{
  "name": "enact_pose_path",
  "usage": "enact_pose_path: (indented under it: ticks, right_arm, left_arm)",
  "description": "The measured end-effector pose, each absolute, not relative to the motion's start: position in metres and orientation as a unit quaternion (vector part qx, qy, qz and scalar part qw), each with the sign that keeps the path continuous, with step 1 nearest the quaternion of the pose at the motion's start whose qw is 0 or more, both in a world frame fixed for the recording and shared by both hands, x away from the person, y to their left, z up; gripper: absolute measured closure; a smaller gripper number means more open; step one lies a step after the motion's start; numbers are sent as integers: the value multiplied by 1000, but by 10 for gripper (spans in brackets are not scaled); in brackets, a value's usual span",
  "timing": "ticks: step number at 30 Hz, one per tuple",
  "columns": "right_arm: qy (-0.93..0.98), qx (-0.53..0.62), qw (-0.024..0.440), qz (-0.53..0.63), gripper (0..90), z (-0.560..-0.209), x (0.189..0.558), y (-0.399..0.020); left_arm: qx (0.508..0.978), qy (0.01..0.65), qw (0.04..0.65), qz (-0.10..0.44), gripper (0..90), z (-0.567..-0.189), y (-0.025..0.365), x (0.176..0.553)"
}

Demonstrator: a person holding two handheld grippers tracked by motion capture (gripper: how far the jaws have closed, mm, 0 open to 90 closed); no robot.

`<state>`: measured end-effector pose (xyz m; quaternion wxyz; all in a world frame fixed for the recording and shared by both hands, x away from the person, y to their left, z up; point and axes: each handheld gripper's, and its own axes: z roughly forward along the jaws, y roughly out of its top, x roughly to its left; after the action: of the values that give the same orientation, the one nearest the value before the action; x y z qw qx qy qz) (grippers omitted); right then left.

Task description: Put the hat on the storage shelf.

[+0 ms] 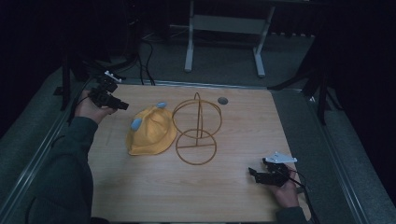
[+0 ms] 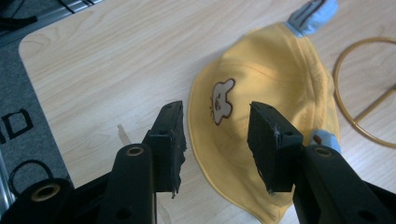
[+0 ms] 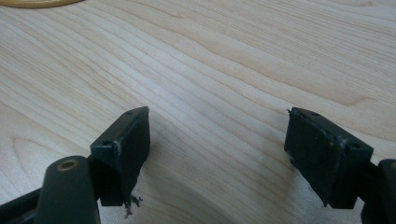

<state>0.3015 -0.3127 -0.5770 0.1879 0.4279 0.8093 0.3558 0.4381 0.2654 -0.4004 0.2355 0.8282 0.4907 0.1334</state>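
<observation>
The yellow hat (image 1: 152, 132) lies flat on the table (image 1: 140, 186), left of centre, its brim just beside the gold wire stand (image 1: 197, 129). The left gripper (image 1: 122, 105) hovers near the table's far left corner with its jaws spread and empty, aimed at the hat, which lies just ahead and to its right. The right gripper (image 1: 252, 171), also spread and empty, sits well apart near the front right edge, so the left is nearer
</observation>
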Motion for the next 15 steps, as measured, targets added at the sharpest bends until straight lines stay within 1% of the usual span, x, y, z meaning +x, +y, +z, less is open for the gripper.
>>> enact_pose_path:
  ticks: [15]
  right_arm:
    - [809,428,188,356,221,-577,301,-313]
  left_arm:
    - [849,468,217,115,559,-397,245,443]
